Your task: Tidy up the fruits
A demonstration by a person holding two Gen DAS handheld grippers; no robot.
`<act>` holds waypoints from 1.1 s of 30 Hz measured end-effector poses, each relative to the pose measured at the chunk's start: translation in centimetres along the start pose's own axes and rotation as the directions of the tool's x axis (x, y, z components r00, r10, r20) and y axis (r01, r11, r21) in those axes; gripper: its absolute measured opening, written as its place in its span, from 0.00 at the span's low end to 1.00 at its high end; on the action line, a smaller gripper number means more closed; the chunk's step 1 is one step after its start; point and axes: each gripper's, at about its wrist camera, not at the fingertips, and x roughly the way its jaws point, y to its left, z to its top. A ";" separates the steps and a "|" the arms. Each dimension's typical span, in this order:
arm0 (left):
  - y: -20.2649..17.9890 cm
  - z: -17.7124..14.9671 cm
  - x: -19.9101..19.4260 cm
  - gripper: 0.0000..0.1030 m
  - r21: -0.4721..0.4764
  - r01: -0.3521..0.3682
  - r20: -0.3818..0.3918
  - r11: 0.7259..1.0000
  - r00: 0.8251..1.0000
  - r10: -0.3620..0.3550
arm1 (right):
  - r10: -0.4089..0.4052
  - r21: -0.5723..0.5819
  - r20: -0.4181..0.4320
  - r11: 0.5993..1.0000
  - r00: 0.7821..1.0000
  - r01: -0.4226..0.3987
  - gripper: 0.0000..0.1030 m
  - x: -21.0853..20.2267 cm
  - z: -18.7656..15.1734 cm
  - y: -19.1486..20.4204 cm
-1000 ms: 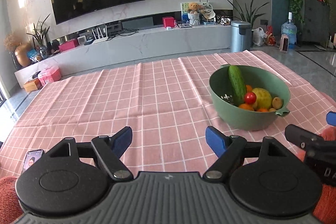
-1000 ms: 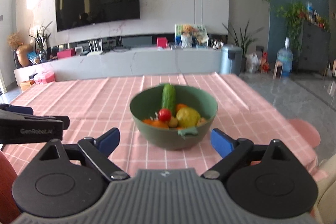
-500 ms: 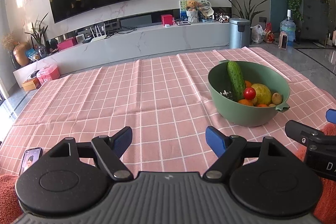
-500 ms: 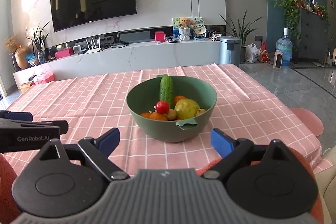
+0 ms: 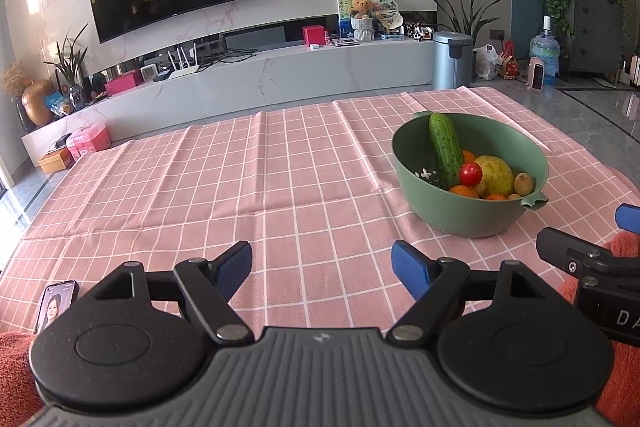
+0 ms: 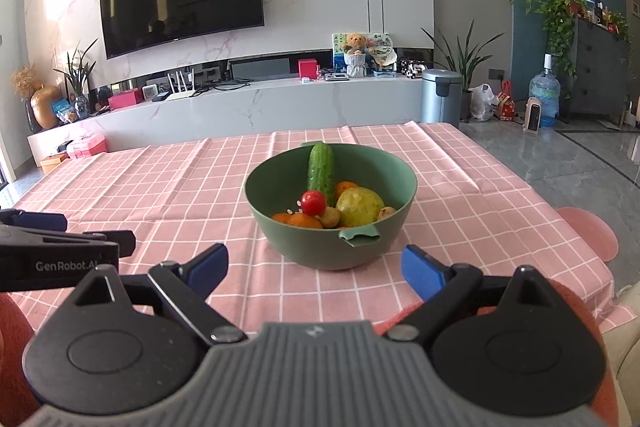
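Note:
A green bowl stands on the pink checked tablecloth. It holds a cucumber, a red tomato, a yellow-green round fruit, oranges and small brown fruits. My left gripper is open and empty, to the left of the bowl and nearer than it. My right gripper is open and empty, just in front of the bowl.
A phone lies at the tablecloth's near left edge. The table's right edge drops to a pink stool. Beyond the table is a TV wall with a long low cabinet.
Both grippers have drawn back and risen a little, so the bowl sits slightly farther and lower in both views. Both stay open.

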 end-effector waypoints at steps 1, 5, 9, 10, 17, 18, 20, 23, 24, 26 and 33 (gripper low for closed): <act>0.0 0.0 0.0 0.90 0.000 -0.001 0.000 1.000 1.000 0.001 | 0.000 0.001 0.000 1.000 1.000 0.000 0.87 0.0 0.0 0.0; 0.0 0.0 0.0 0.90 -0.002 0.000 0.001 1.000 1.000 0.000 | 0.002 0.001 -0.003 1.000 1.000 -0.002 0.87 0.1 0.0 -0.1; 0.0 0.1 -0.1 0.90 -0.007 0.002 0.000 1.000 1.000 -0.002 | 0.004 -0.001 -0.005 1.000 1.000 -0.004 0.87 0.1 -0.1 -0.1; 0.0 0.1 -0.1 0.90 -0.008 0.003 0.000 1.000 1.000 -0.003 | 0.004 -0.002 -0.006 1.000 1.000 -0.004 0.87 0.1 -0.1 -0.1; 0.1 0.1 -0.1 0.90 -0.009 0.003 0.001 1.000 1.000 -0.002 | 0.003 -0.003 -0.008 1.000 1.000 -0.003 0.87 0.1 -0.2 0.0; 0.1 0.1 -0.1 0.90 -0.009 0.002 0.001 1.000 1.000 -0.002 | 0.003 -0.004 -0.009 1.000 1.000 -0.003 0.87 0.1 -0.1 0.0; 0.1 0.1 -0.1 0.90 -0.011 0.002 0.002 1.000 1.000 -0.002 | 0.003 -0.006 -0.011 1.000 1.000 -0.003 0.87 0.1 -0.1 0.0; 0.1 0.1 -0.1 0.90 -0.015 0.002 0.003 1.000 1.000 -0.002 | 0.003 -0.009 -0.012 1.000 1.000 -0.003 0.87 0.1 -0.1 0.0; 0.1 0.1 -0.1 0.90 -0.015 0.002 0.004 1.000 1.000 -0.002 | 0.003 -0.010 -0.012 1.000 1.000 -0.003 0.87 0.1 -0.1 0.0; 0.2 0.1 -0.2 0.90 -0.016 0.002 0.005 1.000 1.000 -0.002 | 0.003 -0.010 -0.013 1.000 1.000 -0.003 0.87 0.1 -0.1 0.0; 0.2 0.3 -0.3 0.90 -0.022 0.003 0.006 1.000 1.000 -0.003 | 0.002 -0.011 -0.013 1.000 1.000 -0.003 0.87 0.1 -0.2 0.0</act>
